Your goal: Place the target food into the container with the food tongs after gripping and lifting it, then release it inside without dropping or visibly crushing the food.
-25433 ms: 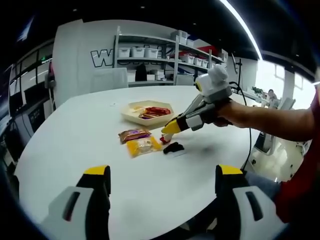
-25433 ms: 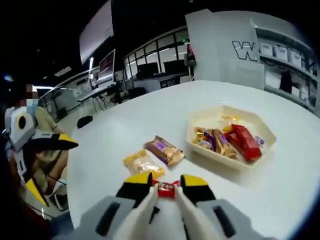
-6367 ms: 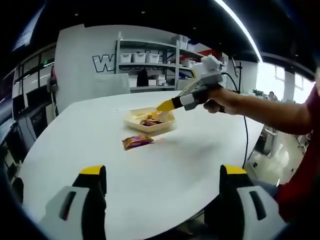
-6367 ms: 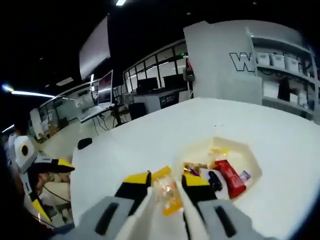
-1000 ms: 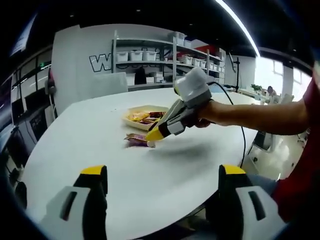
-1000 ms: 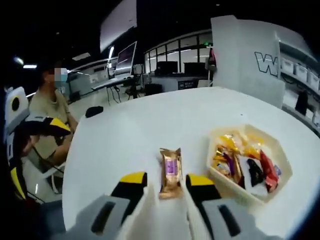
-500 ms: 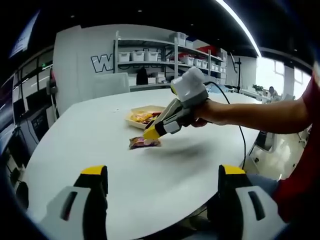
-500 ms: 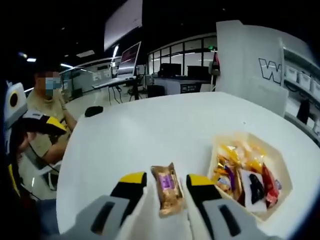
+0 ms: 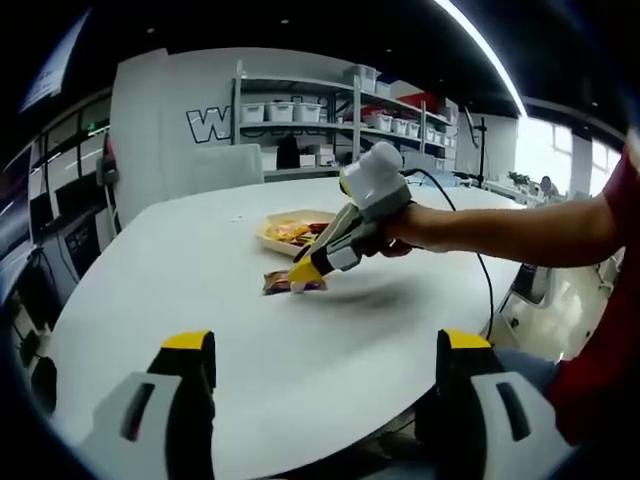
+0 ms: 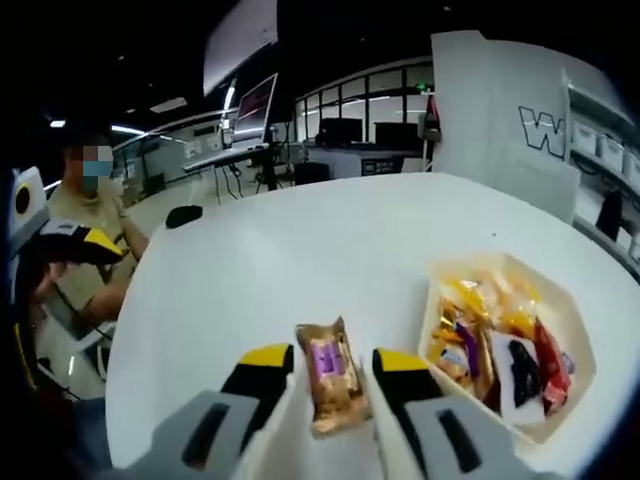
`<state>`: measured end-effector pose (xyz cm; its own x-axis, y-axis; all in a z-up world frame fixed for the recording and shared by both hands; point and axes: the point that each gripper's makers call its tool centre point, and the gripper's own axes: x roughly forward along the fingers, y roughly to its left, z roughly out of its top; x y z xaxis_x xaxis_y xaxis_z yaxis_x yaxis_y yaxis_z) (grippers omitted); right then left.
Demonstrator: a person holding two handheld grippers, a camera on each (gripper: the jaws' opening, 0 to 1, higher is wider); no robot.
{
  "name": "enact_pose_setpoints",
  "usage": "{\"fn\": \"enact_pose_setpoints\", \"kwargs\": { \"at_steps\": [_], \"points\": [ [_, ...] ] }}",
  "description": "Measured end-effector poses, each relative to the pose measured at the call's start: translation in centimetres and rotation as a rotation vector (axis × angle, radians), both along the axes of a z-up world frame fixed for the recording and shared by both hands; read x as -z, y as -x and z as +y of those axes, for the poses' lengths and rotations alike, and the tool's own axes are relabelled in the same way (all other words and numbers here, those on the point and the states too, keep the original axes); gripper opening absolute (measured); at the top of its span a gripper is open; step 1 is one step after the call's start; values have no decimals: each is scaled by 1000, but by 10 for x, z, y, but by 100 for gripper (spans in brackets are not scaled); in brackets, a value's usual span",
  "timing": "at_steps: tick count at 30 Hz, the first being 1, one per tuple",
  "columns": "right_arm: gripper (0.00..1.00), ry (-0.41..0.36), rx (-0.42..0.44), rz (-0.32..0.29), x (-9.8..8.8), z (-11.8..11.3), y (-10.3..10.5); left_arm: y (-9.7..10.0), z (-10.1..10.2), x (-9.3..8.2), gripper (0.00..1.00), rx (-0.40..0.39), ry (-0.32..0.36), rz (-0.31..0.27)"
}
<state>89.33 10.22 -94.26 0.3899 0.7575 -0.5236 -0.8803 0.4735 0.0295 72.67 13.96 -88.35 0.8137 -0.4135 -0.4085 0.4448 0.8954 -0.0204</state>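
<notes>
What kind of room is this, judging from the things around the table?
Probably an office or lab workspace. Behind the round white table stands a shelf with storage bins, a wall bears large lettering, and desks with monitors stand further back.

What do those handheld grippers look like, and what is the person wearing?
Each gripper is pale grey with black fingers tipped yellow: the left gripper and right gripper match. A black cable trails from the right one. The person wears a red sleeve.
</notes>
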Motion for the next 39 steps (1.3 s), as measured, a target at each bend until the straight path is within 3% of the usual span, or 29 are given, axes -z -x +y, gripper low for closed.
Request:
{"fn": "enact_pose_setpoints", "kwargs": {
  "at_steps": [3,4,6,16,31,39],
  "points": [
    [23,-11,15,39,1,0,0,0,0,1,89,2,-4,3],
    [22,-29,41,97,3,0,2,0,0,1,89,2,-3,3],
    [21,-21,33,69,2,-1,0,0,0,1,89,2,-2,1],
    [17,-28,66,100,-1,-2,4,1,1,-1,89,1,-5,-3],
    [18,-79,88,62,-42,-15,-2,0,-5,-4,90,4,11,-11],
    [18,-88,108,49,-53,-25,-12,-1,-11,-4,97,7,45,-3]
  ]
}}
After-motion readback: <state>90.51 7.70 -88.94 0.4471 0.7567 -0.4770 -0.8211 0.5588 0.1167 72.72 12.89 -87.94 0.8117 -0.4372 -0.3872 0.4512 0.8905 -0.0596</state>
